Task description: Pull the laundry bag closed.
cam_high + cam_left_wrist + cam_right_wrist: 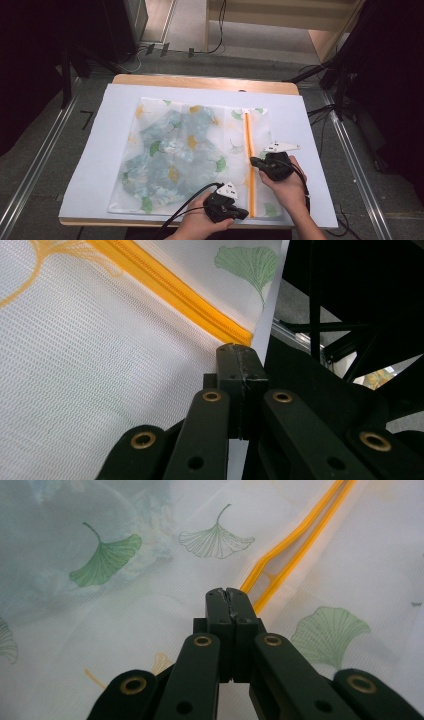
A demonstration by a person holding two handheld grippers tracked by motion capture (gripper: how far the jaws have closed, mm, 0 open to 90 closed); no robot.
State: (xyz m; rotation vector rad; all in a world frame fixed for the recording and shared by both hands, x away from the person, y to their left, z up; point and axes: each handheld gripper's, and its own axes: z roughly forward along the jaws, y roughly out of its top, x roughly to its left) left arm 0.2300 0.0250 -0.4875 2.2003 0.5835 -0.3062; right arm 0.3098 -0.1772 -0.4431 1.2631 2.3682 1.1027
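Note:
A white mesh bag [231,134] printed with ginkgo leaves lies flat on the table, with a folded blue-green patterned garment [175,150] inside. An orange zipper [247,135] runs along its right side, from far to near. My left gripper [245,214] is shut on the bag's fabric at the zipper's [170,287] near end, close up [240,349]. My right gripper [254,161] sits about halfway along the zipper, jaws shut [229,592]. The zipper's two orange strands [300,527] lie apart beyond the tips and meet at them. The slider is hidden.
The bag rests on a white sheet [100,150] covering a wooden table [200,81]. The near table edge is just under my left hand. Dark stands and cables [330,75] stand on the floor beyond the table's far right. Metal rails [35,165] run along both sides.

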